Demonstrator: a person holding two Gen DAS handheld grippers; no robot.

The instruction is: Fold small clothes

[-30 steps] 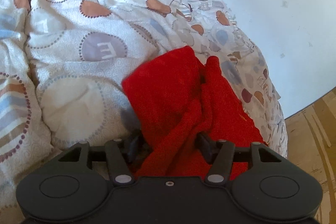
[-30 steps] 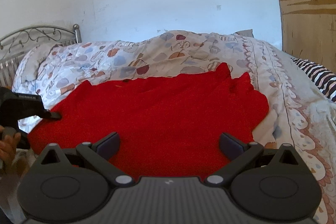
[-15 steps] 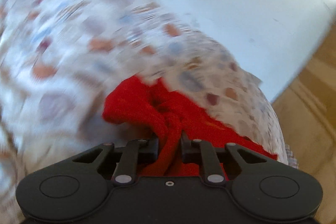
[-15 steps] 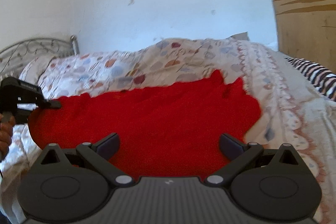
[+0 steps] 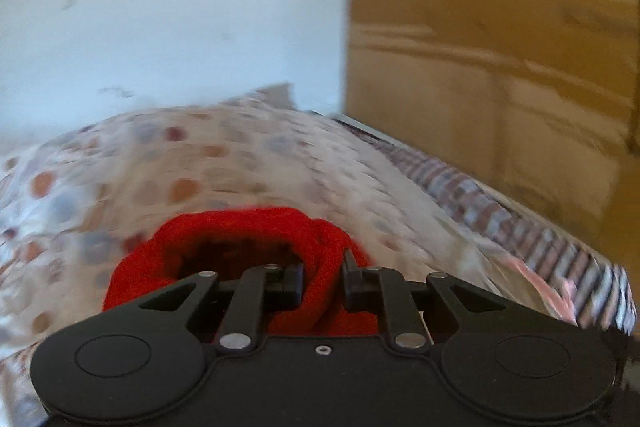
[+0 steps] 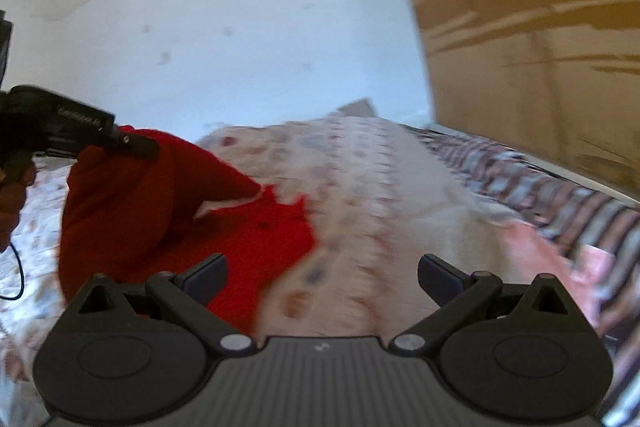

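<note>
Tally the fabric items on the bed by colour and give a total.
Red garment: 1
Pale dotted quilt: 1
Striped cloth at the bed's far edge: 1
Total: 3

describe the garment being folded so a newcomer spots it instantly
On the bed, atop the dotted quilt, lies the red cloth. The left gripper has its fingers shut on one bunched edge, lifting that side. It is the only solid red thing against the pale patterned bedding.

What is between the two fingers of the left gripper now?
A bunched fold of the red garment, pinched by the left gripper; the left wrist view shows it.
</note>
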